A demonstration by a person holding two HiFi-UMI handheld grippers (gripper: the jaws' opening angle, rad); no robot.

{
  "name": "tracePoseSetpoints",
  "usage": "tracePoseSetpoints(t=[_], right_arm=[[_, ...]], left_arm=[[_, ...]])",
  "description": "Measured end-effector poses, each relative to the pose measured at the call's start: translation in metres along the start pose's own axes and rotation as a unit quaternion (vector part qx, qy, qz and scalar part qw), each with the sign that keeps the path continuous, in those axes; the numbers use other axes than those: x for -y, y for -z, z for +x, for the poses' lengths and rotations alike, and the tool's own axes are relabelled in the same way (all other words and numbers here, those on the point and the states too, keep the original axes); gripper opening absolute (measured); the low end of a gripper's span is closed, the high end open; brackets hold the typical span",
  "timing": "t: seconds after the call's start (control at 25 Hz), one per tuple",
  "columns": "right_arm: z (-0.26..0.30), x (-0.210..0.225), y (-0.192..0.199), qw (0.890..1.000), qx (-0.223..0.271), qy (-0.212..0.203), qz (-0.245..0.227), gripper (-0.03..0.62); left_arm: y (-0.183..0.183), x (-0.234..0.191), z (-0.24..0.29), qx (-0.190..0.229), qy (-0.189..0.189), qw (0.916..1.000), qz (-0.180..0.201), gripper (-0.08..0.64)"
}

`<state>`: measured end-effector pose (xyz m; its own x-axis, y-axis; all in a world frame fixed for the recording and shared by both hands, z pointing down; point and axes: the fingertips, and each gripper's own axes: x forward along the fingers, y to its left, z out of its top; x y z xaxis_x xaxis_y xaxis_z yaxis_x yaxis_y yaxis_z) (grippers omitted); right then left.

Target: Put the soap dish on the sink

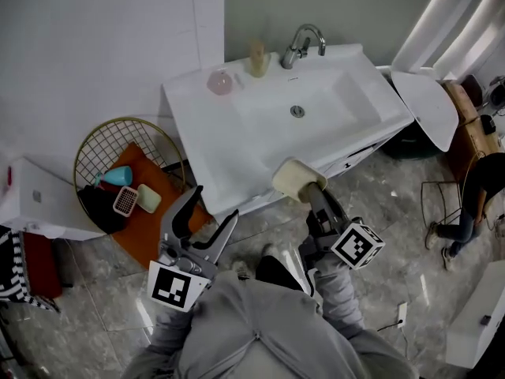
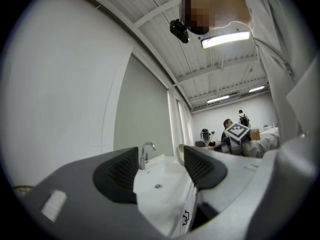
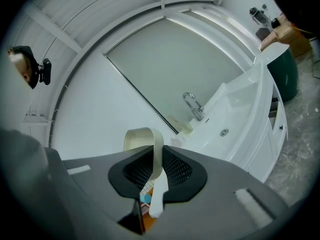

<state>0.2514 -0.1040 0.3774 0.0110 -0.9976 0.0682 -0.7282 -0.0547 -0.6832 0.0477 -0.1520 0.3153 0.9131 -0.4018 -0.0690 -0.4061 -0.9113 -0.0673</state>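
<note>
The right gripper [image 1: 309, 189] is clamped on the soap dish [image 1: 295, 178], a cream oval tray with its rim pinched between the two dark pads. In the head view the dish hangs over the front edge of the white sink [image 1: 237, 144], at about 6 o'clock from the drain [image 1: 297, 110]. Whether it touches that edge cannot be told. Its long axis runs roughly from 9 to 3 o'clock, across the line of the gripper, which points toward 11 o'clock. In the right gripper view the dish [image 3: 142, 139] stands on edge rather than flat. Its thin wall rises between the pads of the right gripper [image 3: 157, 166] and curls over toward 10 o'clock, with the hollow side facing left. The left gripper [image 1: 211, 208] is at 8 o'clock from the dish, off the sink's front corner, and points toward 1 o'clock. In its own view the left gripper [image 2: 161, 169] has its jaws spread wide with nothing between them but the distant sink [image 2: 165, 184]. At the back of the sink, the faucet [image 1: 304, 44] stands at 12 o'clock from the drain. A pale bottle [image 1: 257, 58] is just beside it at 9 o'clock, and a pink round thing [image 1: 220, 81] sits farther toward the corner. On the floor at 9 o'clock from the left gripper stands a wire basket [image 1: 102, 136] with an orange cloth [image 1: 146, 223], a blue cup [image 1: 118, 176] and small items.
</note>
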Motion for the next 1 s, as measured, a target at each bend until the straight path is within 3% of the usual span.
tracePoseSetpoints(t=[0.48,0.72,1.0], right_arm=[[0.142,0.043,-0.006,0.995,-0.094,-0.044,-0.007,0.044],[0.201,0.061,0.001,0.986,-0.154,-0.065,-0.012,0.044],[0.248,0.097,0.032,0.971,-0.229,-0.053,-0.044,0.044]], left_arm=[[0.001,-0.069,0.051,-0.002,-0.102,0.9948,0.011,0.313],[0.0,-0.092,0.074,-0.006,-0.155,0.9878,0.016,0.314],[0.002,-0.11,0.084,-0.017,-0.199,0.9796,0.023,0.313]])
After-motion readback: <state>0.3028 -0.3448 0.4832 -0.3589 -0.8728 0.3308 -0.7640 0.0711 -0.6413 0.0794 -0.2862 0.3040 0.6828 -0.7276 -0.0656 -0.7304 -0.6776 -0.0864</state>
